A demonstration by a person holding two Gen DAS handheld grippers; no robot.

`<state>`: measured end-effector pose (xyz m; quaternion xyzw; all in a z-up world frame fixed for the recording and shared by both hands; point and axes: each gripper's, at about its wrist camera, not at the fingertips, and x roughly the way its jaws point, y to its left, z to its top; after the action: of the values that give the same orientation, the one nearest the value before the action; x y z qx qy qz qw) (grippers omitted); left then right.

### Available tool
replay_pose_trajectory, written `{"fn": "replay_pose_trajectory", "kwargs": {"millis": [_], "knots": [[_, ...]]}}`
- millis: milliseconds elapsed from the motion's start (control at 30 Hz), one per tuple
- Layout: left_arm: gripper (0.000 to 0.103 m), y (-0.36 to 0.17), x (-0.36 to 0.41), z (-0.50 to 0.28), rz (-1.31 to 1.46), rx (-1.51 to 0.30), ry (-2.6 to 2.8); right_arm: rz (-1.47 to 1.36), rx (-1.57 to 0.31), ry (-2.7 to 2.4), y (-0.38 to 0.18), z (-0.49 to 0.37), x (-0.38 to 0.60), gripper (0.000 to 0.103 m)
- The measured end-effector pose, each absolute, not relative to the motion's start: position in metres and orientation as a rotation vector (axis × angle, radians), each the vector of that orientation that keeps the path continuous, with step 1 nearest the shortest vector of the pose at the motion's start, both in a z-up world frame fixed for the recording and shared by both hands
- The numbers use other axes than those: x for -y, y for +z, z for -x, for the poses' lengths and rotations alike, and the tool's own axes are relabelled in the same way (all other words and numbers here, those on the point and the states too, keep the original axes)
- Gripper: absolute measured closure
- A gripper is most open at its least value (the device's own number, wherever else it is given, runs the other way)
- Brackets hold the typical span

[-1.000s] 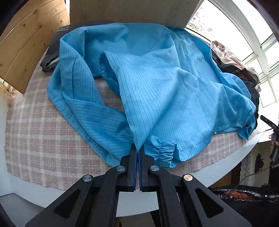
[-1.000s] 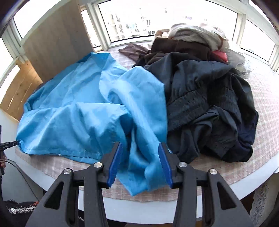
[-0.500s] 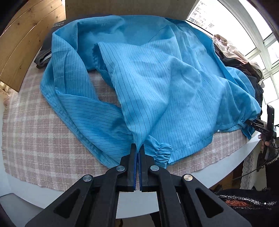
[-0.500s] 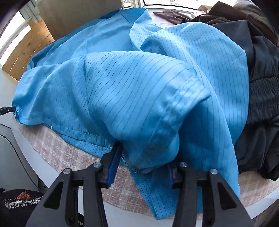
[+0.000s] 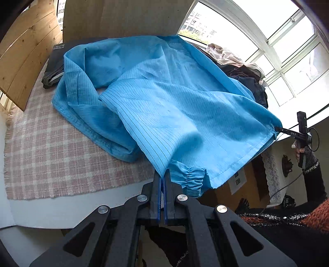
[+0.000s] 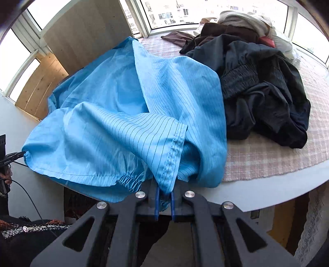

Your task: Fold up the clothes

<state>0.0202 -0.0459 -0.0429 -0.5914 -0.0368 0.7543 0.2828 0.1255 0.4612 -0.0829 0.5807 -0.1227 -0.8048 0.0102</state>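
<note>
While both clamp hems | left gripper [image 5: 162, 180] pinched on blue garment [image 5: 176, 106] | right gripper [image 6: 163, 197] likewise | dark pile [image 6: 263, 86] beside garment

Daylight pours through white-framed bay windows [image 6: 174, 12] curving round the room, buildings visible beyond; pale wooden panels [image 5: 26, 61] lean against the left wall; a white round desk [image 6: 267, 193] carries a pink checked cloth [image 5: 47, 147].

Bright blue garment [image 5: 174, 106] with thin dark pinstripes; pink-and-cream plaid cloth [image 5: 51, 147]; pile [image 6: 263, 86] black, brown, beige, possibly red scrap; blue pads [image 6: 156, 203].
</note>
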Motion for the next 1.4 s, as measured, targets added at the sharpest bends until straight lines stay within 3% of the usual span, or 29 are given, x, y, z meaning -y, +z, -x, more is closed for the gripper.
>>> {"fn": "replay_pose_trajectory", "kwargs": {"millis": [67,167,267,400,600,833,1100,1167,1233,1333,1367,1400], "knots": [[0.094,-0.062,0.047,-0.033,1.650,0.042,1.959,-1.929,0.367,-2.499,-0.098,-0.133,-0.468,0.084],[0.097,-0.077,0.061,-0.041,1.715,0.018,1.951,-2.105,0.341,-2.471,-0.119,-0.144,-0.478,0.084],[0.096,-0.068,0.082,-0.028,1.698,0.045,2.051,-2.059,0.287,-2.528,-0.095,-0.143,-0.471,0.084],[0.095,-0.050,0.088,0.018,1.647,-0.071,2.217,-1.957,0.096,-2.635,-0.050,-0.112,-0.456,0.061],[0.090,-0.031,0.044,0.120,1.533,-0.189,2.363,-1.766,-0.152,-2.637,-0.034,0.005,-0.428,0.060],[0.090,-0.042,0.014,0.225,1.560,-0.158,2.407,-1.807,-0.157,-2.416,-0.109,0.141,-0.383,0.060],[0.090,-0.067,0.007,0.269,1.657,-0.388,2.346,-1.917,-0.493,-2.261,-0.177,0.187,-0.339,0.060],[0.080,-0.072,0.006,0.279,1.673,-0.465,2.324,-1.971,-0.566,-2.244,-0.189,0.191,-0.341,0.060],[0.077,-0.081,0.005,0.288,1.687,-0.533,2.292,-1.991,-0.513,-2.231,-0.190,0.195,-0.352,0.060],[0.080,-0.100,0.004,0.298,1.715,-0.611,2.234,-2.011,-0.466,-2.233,-0.189,0.202,-0.368,0.071],[0.090,-0.106,0.004,0.301,1.729,-0.642,2.215,-2.011,-0.478,-2.251,-0.186,0.204,-0.374,0.087],[0.098,-0.112,0.004,0.303,1.742,-0.673,2.196,-2.011,-0.490,-2.268,-0.184,0.207,-0.380,0.097]]}}
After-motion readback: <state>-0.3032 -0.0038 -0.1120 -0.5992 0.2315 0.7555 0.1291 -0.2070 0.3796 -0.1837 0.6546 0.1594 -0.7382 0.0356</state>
